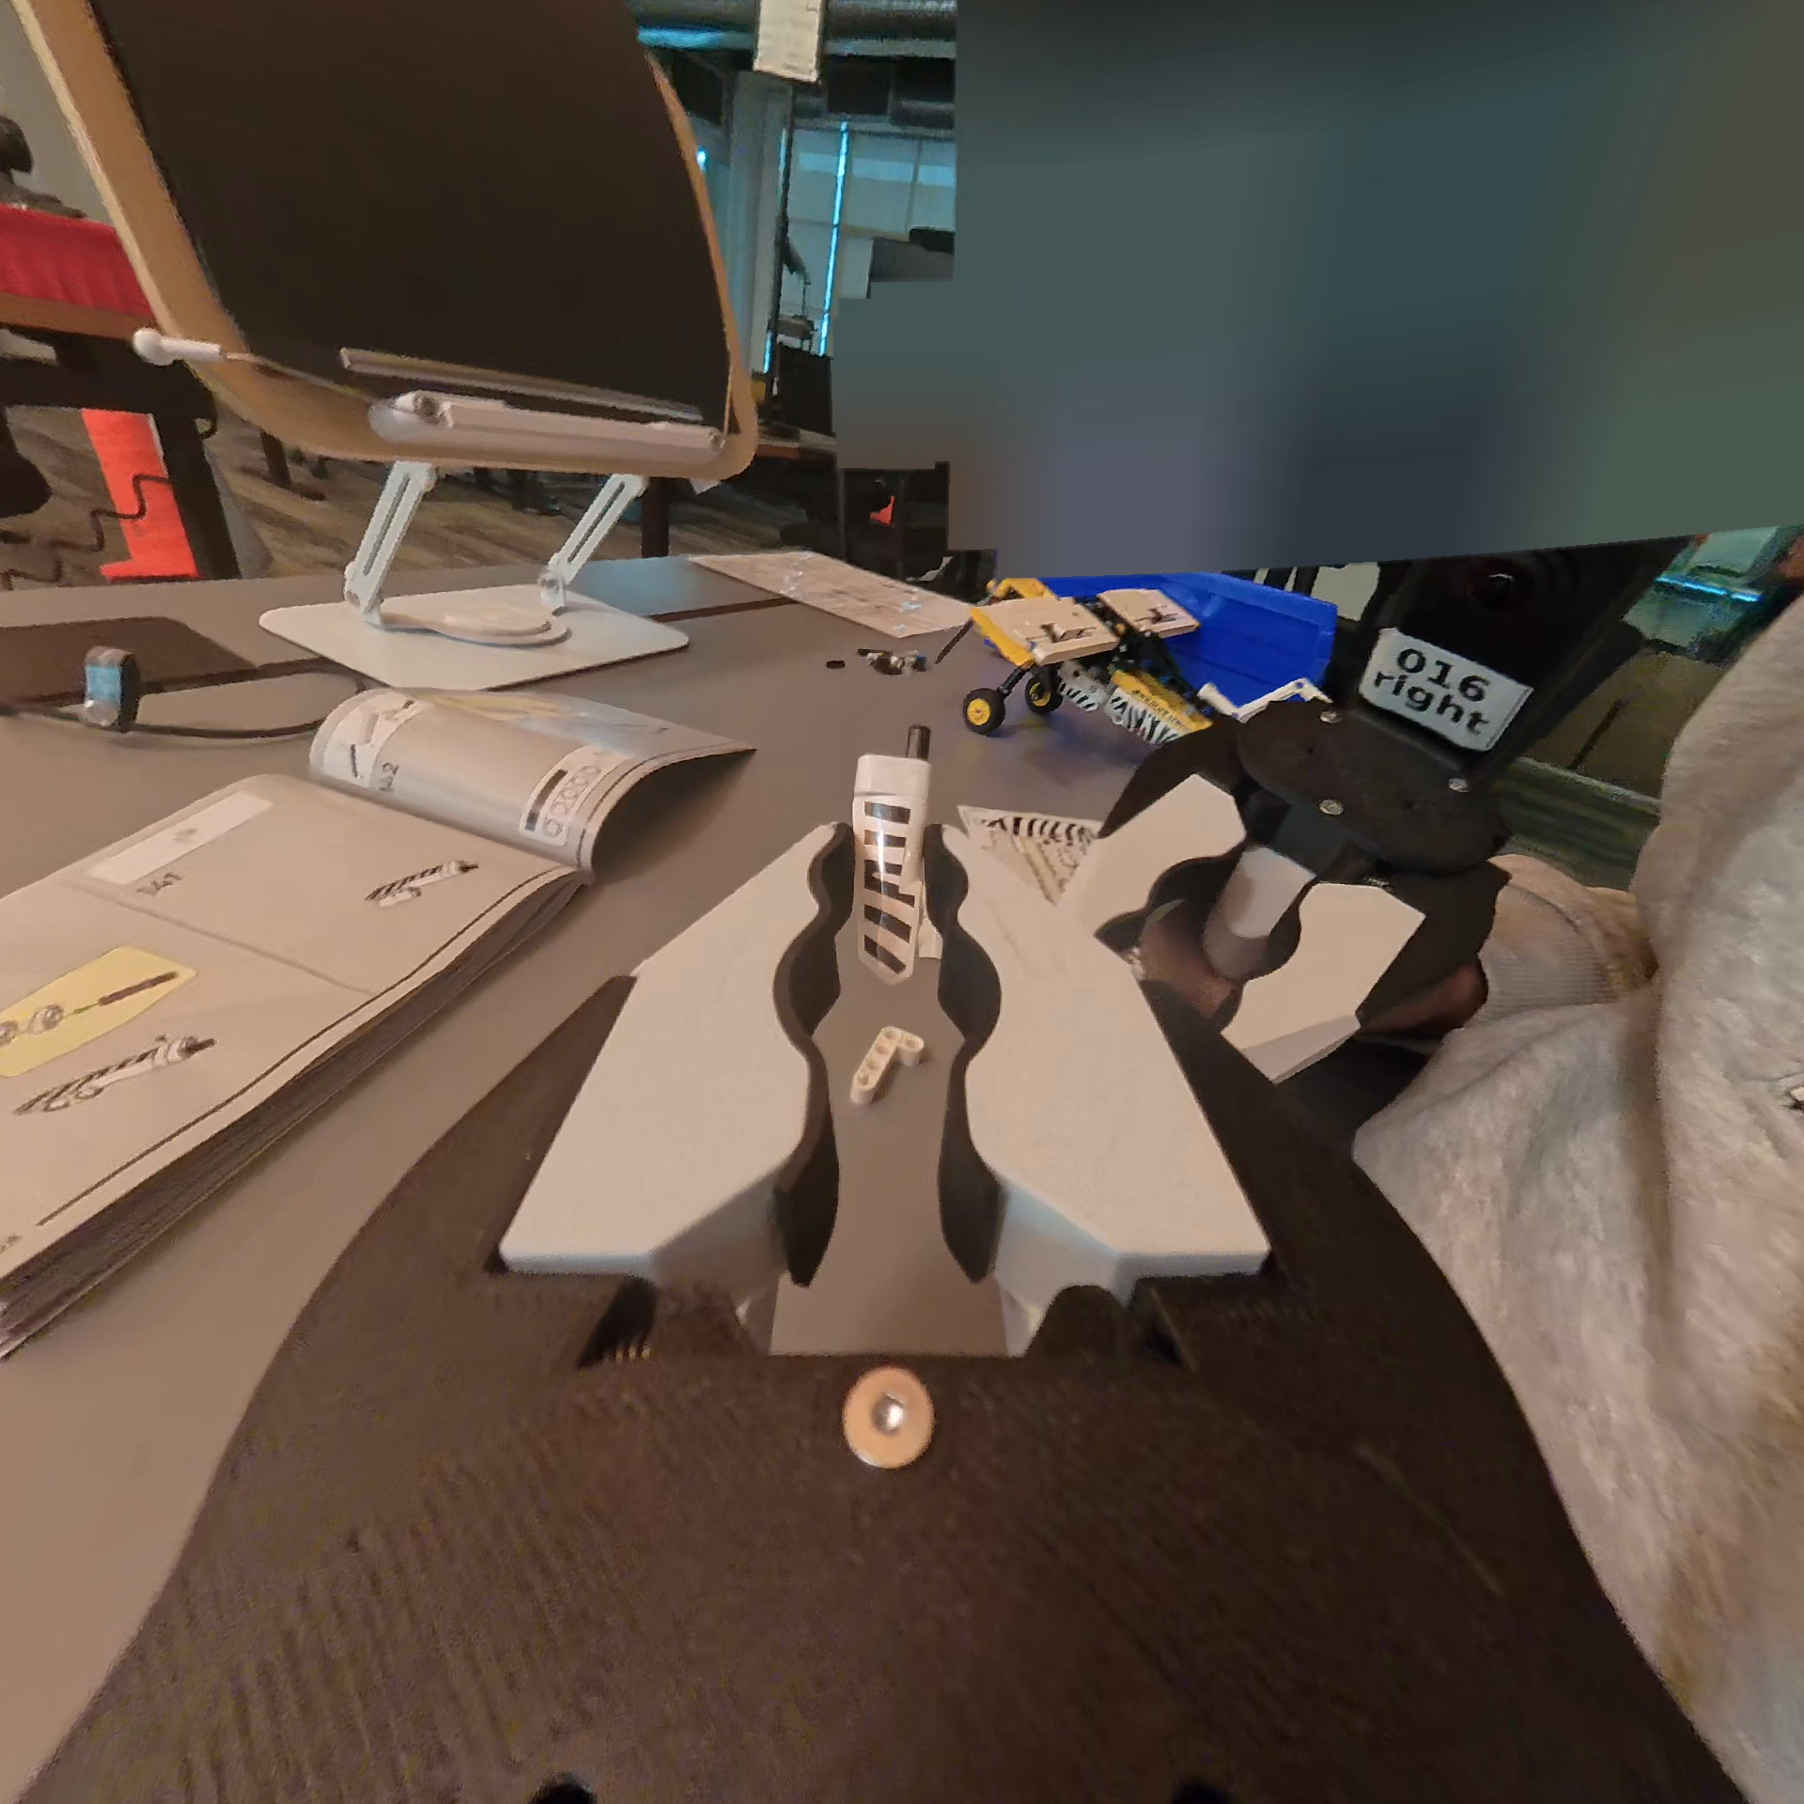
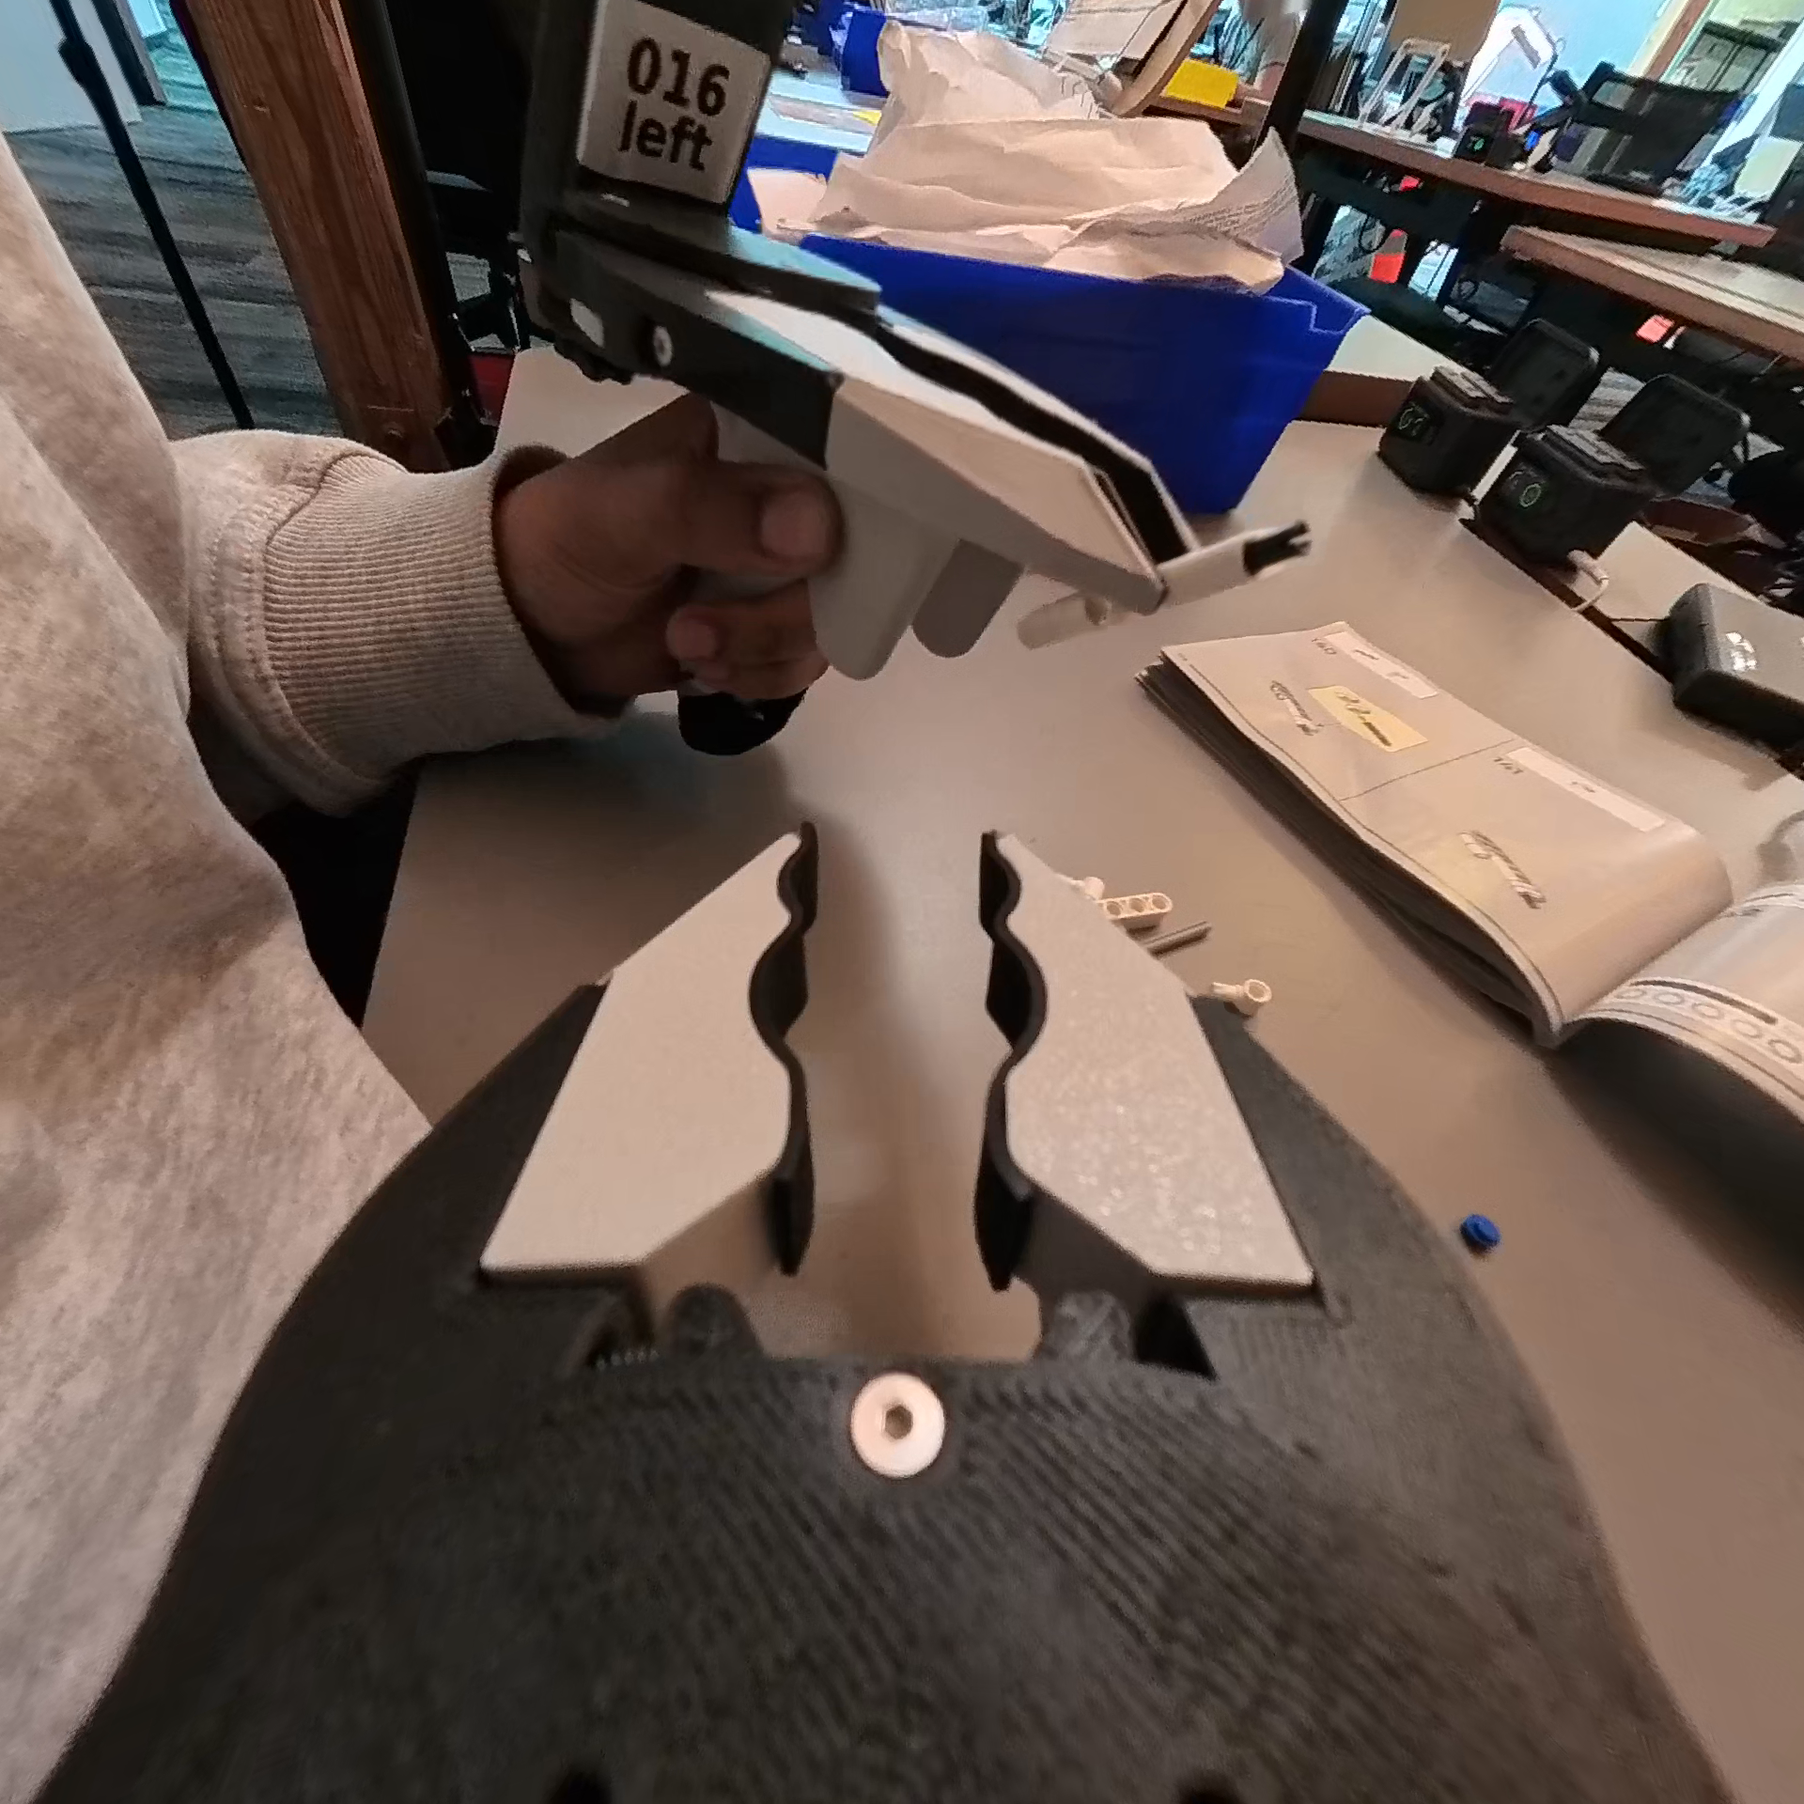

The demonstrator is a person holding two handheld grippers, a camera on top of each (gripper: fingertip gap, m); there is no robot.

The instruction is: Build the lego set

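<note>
My left gripper (image 1: 883, 844) is shut on a white panel with black zebra stripes (image 1: 886, 913), which has a black axle (image 1: 916, 739) sticking out of its far end. It holds the panel above the grey table (image 1: 742, 781). A small white angled beam (image 1: 886, 1062) lies on the table below the fingers. My right gripper (image 2: 893, 849) is open and empty, low over the table. The left gripper (image 2: 1162, 576) with the panel (image 2: 1215, 561) shows above and beyond it. A part-built yellow model with wheels (image 1: 1084, 674) stands at the back.
An open instruction booklet (image 1: 293, 927) lies to the left. A tablet on a stand (image 1: 439, 293) and a blue bin (image 2: 1123, 342) stand behind. A white beam (image 2: 1137, 908), a white pin (image 2: 1245, 994) and a blue pin (image 2: 1479, 1232) lie loose. A striped sticker sheet (image 1: 1035, 840) lies nearby. There is about 7 cm between the tips of the two grippers.
</note>
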